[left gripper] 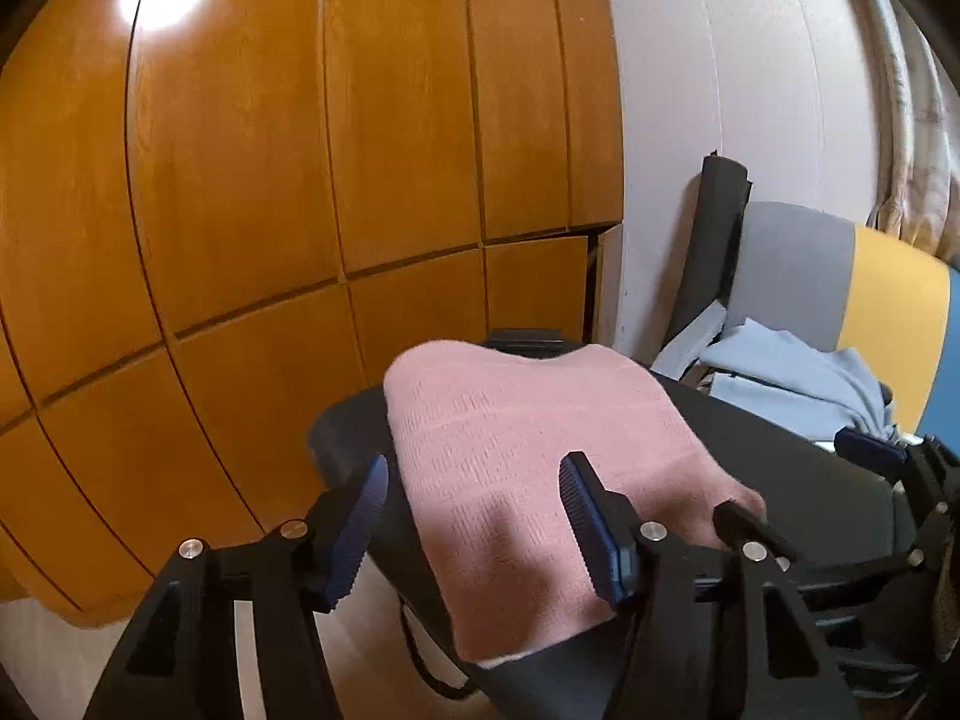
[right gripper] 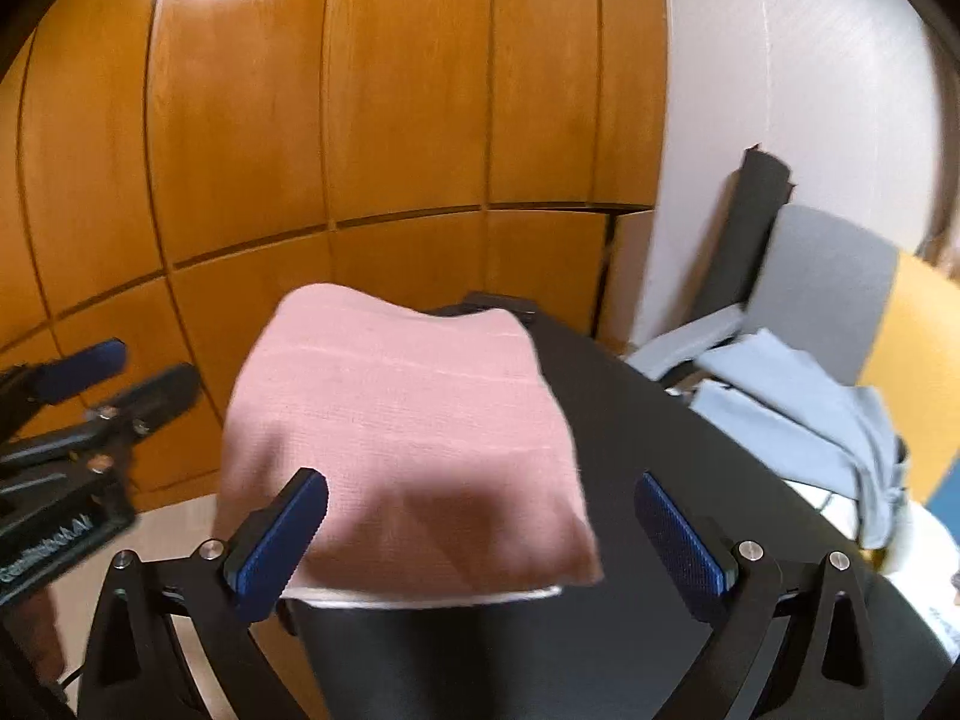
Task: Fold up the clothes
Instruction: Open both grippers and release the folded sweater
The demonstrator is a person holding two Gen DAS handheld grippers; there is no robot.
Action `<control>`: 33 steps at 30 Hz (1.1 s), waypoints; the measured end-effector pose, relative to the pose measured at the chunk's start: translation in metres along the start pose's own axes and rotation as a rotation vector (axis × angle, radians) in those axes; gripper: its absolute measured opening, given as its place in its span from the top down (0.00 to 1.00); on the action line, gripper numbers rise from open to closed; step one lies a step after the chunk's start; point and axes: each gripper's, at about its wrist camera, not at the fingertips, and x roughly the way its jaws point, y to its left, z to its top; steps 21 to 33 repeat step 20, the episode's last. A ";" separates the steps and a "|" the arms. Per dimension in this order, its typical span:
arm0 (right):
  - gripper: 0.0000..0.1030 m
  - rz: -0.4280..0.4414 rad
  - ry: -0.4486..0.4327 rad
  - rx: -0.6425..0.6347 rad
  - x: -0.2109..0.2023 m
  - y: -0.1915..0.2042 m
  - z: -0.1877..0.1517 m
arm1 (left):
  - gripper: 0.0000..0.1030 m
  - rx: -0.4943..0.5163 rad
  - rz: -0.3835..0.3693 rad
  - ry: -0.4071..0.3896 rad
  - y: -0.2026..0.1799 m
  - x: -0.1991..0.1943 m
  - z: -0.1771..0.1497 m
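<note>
A folded pink cloth [left gripper: 528, 456] lies on a small black table [left gripper: 810, 486], hanging a little over its near left edge. It also shows in the right wrist view [right gripper: 402, 426] on the same table [right gripper: 648, 438]. My left gripper [left gripper: 474, 522] is open, its blue pads on either side of the cloth's near left part, holding nothing. My right gripper [right gripper: 480, 534] is open just in front of the cloth's near edge, holding nothing. The right gripper shows at the right of the left wrist view [left gripper: 804, 480]. The left gripper shows at the left of the right wrist view [right gripper: 114, 372].
A wooden panelled wardrobe [left gripper: 300, 180] stands behind the table. A grey chair [left gripper: 792, 264] at the right holds light blue clothes [left gripper: 792, 372], also in the right wrist view [right gripper: 798, 402]. A white wall [left gripper: 750, 90] and a yellow board [left gripper: 894, 312] are behind it.
</note>
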 end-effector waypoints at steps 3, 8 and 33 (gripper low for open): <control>0.00 -0.013 0.003 -0.036 -0.001 0.011 -0.004 | 0.41 -0.042 -0.049 0.016 0.006 -0.007 -0.003; 0.00 -0.015 0.004 -0.075 0.005 0.027 -0.008 | 0.41 -0.066 -0.076 0.053 0.009 -0.011 -0.009; 0.00 -0.019 0.009 -0.091 0.015 0.040 -0.010 | 0.52 -0.082 0.002 0.069 0.019 0.008 -0.023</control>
